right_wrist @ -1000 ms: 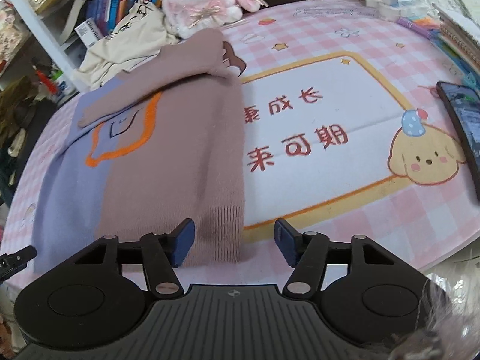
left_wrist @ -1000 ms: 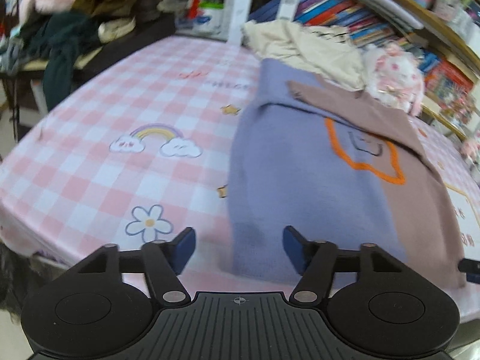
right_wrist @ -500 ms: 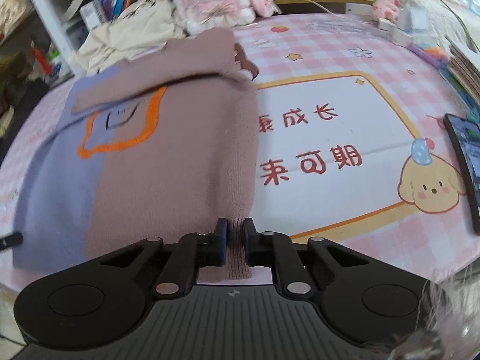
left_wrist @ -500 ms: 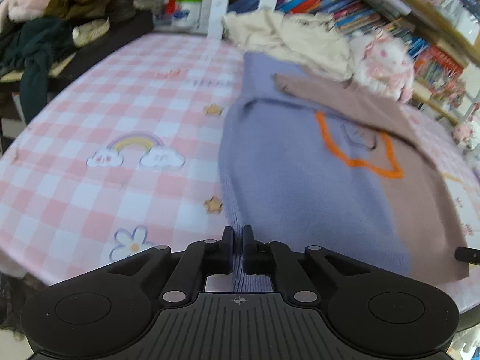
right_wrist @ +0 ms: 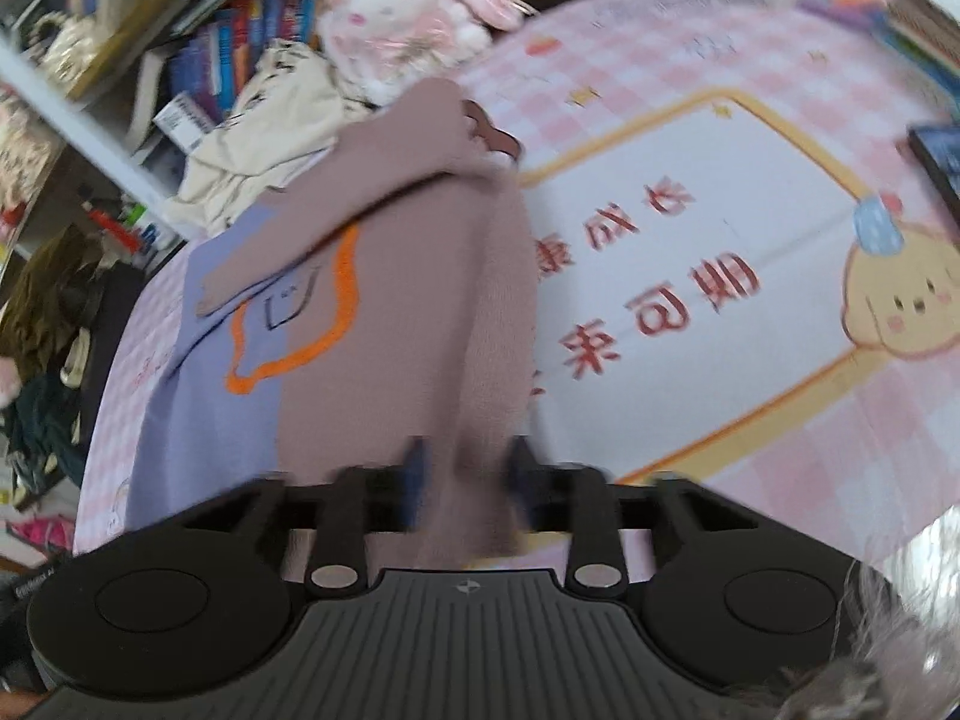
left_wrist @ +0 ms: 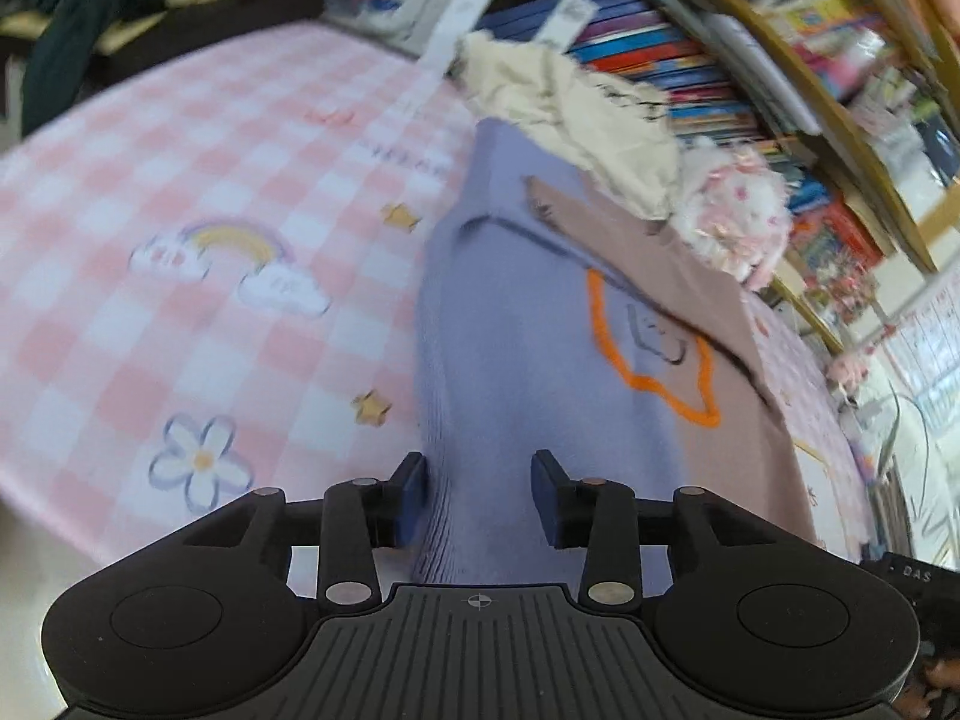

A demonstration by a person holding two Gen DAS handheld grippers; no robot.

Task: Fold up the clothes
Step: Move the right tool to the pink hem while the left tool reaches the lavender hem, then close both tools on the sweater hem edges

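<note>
A sweater, lilac on one half and brown on the other with an orange outline, lies on the pink checked table. In the left wrist view its lilac half (left_wrist: 516, 324) runs away from me. My left gripper (left_wrist: 479, 489) stands open with the lilac hem between its fingers. In the right wrist view the brown half (right_wrist: 408, 324) rises in a ridge toward me. My right gripper (right_wrist: 465, 474) is partly open around the brown hem, blurred by motion. Its sleeves are folded across the chest.
A cream garment (left_wrist: 576, 114) and a pink plush rabbit (right_wrist: 402, 18) lie at the sweater's far end, against bookshelves (left_wrist: 750, 60). A dark phone (right_wrist: 936, 162) lies at the right table edge. A pile of dark clothes (left_wrist: 66, 30) sits beyond the table's left side.
Both grippers closed on the sweater's hem half a second ago and have now opened again, with the hem bunched and raised between the fingers. Both views show motion blur.
</note>
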